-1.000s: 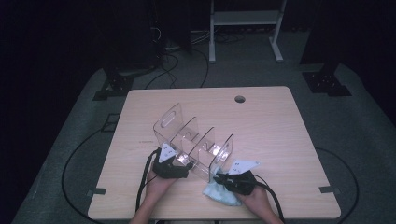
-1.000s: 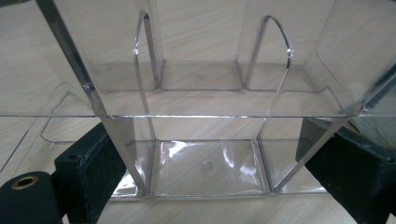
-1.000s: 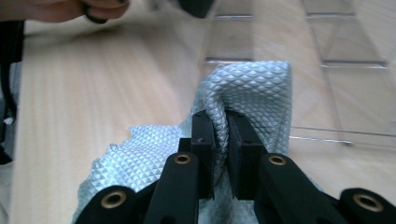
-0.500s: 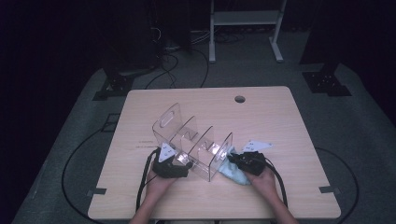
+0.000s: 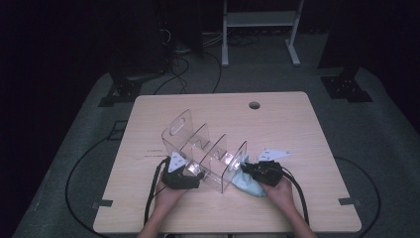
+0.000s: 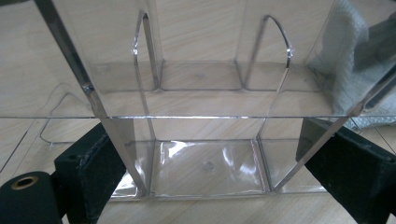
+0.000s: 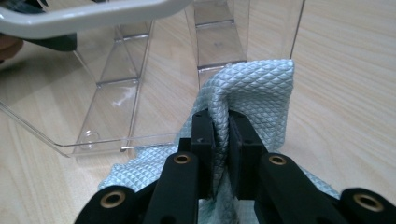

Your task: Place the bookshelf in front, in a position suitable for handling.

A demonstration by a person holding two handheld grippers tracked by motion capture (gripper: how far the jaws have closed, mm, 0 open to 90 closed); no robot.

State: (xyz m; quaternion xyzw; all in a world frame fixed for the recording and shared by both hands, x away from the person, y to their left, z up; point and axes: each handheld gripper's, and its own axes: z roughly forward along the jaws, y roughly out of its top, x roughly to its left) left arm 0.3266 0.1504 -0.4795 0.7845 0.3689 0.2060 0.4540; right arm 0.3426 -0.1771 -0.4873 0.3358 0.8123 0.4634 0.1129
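On the wooden table (image 5: 297, 129), a clear plastic organizer (image 5: 203, 153) with dividers is sitting near the front edge. At its left end, the left gripper (image 5: 185, 171) is holding it, with both black jaws pressing on the see-through walls from outside. At its right end, the right gripper (image 7: 220, 135) is pinching a light blue cloth (image 7: 261, 93) tight between its closed jaws. That bumpy cloth is lying on the table and is touching the organizer's end wall. The person's hands are coming in from the bottom.
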